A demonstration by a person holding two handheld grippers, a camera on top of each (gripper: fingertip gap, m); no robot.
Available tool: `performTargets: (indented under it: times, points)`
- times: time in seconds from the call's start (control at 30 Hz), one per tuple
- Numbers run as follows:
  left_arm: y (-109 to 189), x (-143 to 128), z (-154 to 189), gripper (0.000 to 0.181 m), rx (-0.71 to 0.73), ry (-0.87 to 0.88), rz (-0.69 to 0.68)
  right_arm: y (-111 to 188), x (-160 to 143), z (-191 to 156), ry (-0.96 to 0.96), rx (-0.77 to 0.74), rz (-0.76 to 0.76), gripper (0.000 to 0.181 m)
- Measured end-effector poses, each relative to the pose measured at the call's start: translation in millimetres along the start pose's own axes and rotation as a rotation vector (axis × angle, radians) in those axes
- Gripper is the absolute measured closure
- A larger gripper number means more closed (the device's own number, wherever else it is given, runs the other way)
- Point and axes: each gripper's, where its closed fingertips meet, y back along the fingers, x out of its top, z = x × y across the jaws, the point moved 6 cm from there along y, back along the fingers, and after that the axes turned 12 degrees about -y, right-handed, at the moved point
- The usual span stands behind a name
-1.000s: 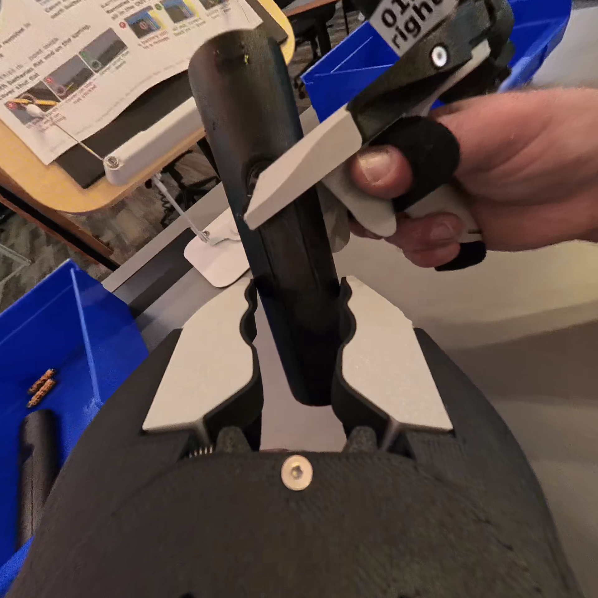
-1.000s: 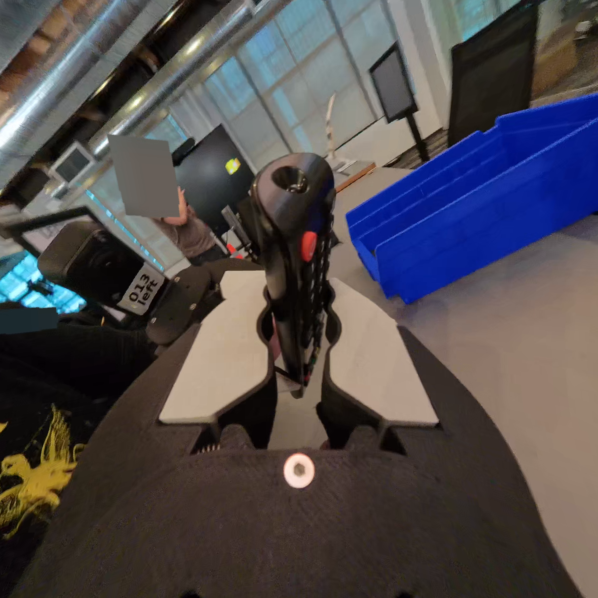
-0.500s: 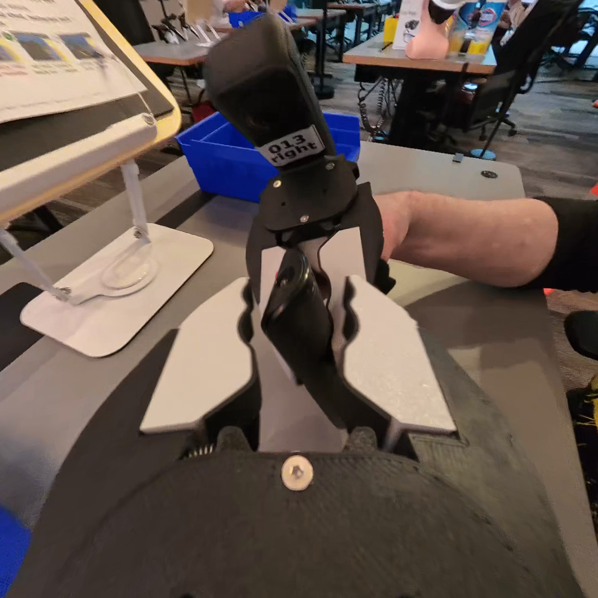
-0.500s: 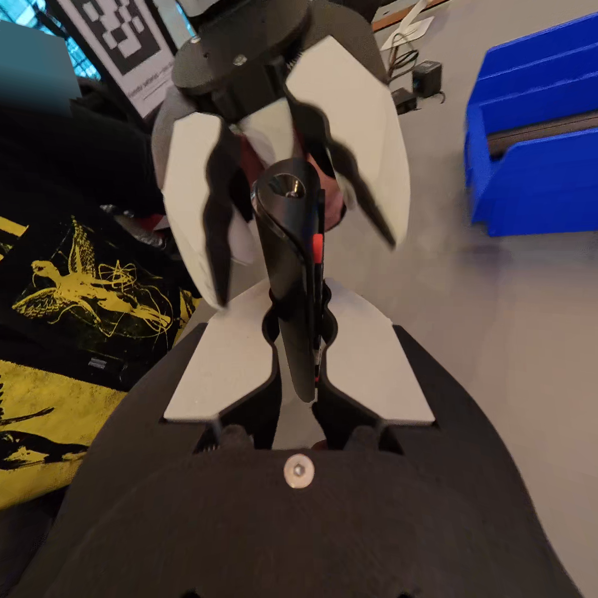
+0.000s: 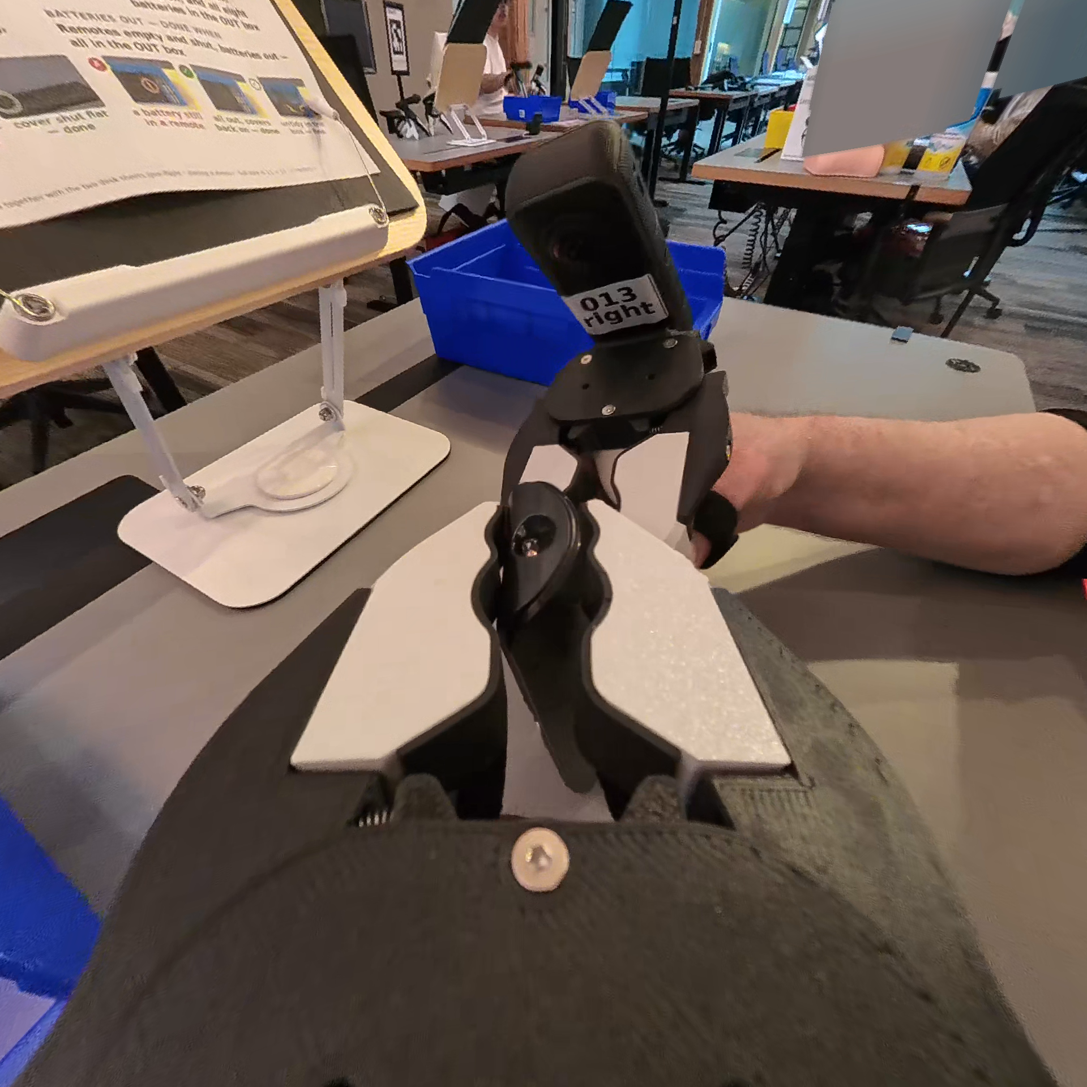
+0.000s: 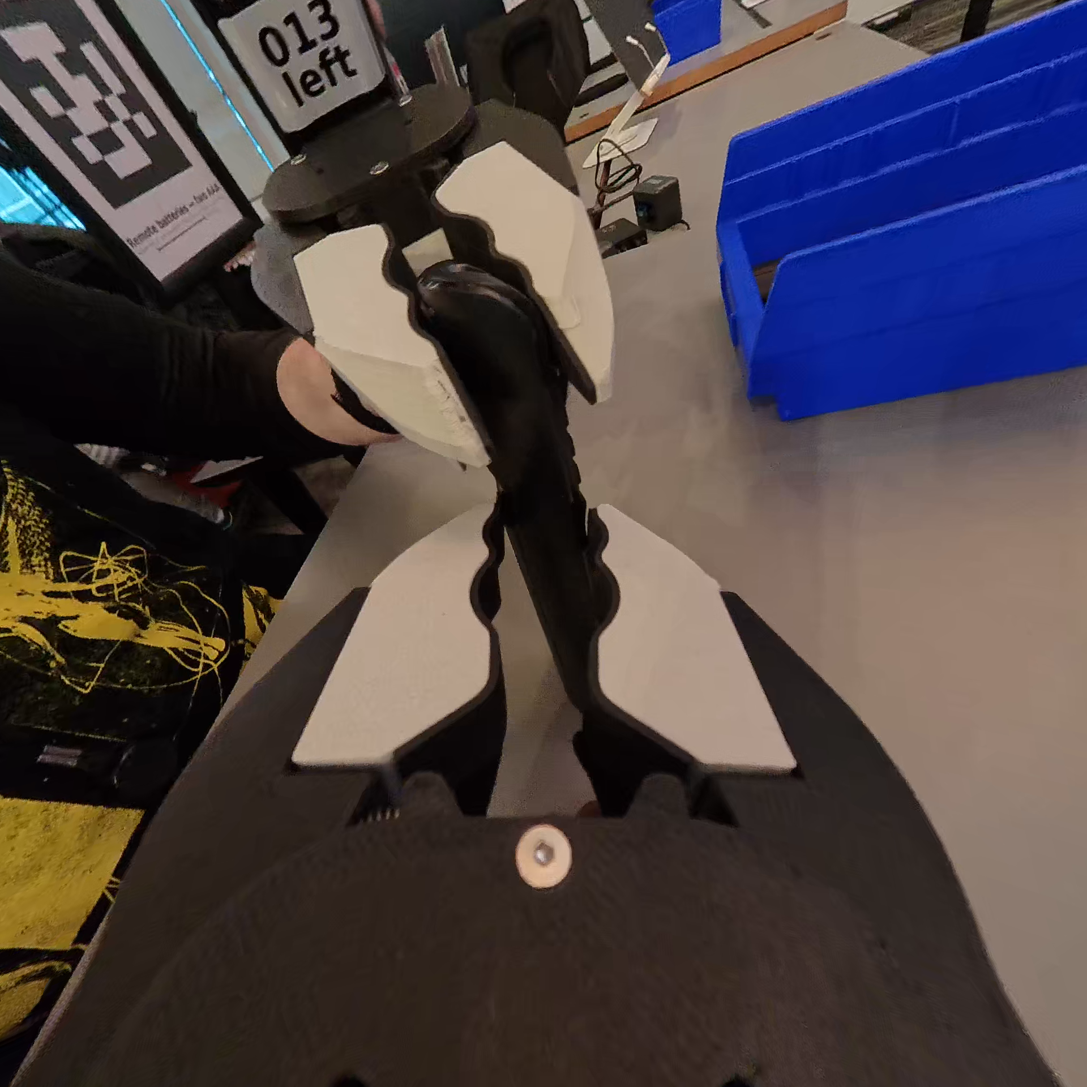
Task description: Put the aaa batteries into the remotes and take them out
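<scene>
One black remote (image 5: 538,547) is held between both grippers above the grey table (image 5: 853,364). My left gripper (image 5: 541,517) is shut on one end of it. My right gripper (image 5: 588,494) faces it from the far side, a hand behind it. In the right wrist view my right gripper (image 6: 547,514) is shut on the near end of the remote (image 6: 517,364), and my left gripper (image 6: 529,426) clamps the far end. No batteries are in view. The remote's battery cover cannot be made out.
A white stand (image 5: 264,506) with an instruction sheet is at the left. A blue bin (image 5: 488,306) sits behind the grippers, another is at the lower left corner (image 5: 35,912). Blue bins (image 6: 912,264) stand to the right. A person's black and yellow shirt (image 6: 117,617) is at the table edge. Some 5 cm of space lies between my two pairs of fingers.
The remote has tipped from upright to nearly level. The two grippers have come end-on to each other, and my left gripper now clamps the remote's far end.
</scene>
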Motion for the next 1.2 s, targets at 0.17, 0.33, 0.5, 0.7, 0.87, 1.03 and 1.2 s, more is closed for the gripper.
performTargets:
  times: [0.17,0.33,0.5,0.7,0.87,1.03,1.2]
  points:
    - [-1,-2,2,0.158,0.016,-0.010,-0.002,0,-3,2,-0.041,0.017,0.063,0.156]
    - [-1,1,7,0.158,0.021,-0.039,-0.012,1,-5,-2,-0.056,0.006,0.086,0.156]
    - [-2,0,4,0.159,0.028,0.004,-0.013,1,-5,-2,-0.086,-0.041,0.043,0.156]
    - [-2,1,7,0.158,0.036,-0.009,-0.019,2,-2,-4,-0.095,-0.070,-0.060,0.156]
    - [-1,-1,6,0.158,0.056,-0.004,-0.006,1,2,-4,-0.090,-0.103,-0.186,0.155]
    - [-5,-2,1,0.158,0.081,0.016,0.004,-3,5,-2,-0.042,-0.182,-0.293,0.154]
    - [0,-2,5,0.158,0.127,-0.040,0.051,-3,3,-1,-0.101,-0.107,-0.096,0.153]
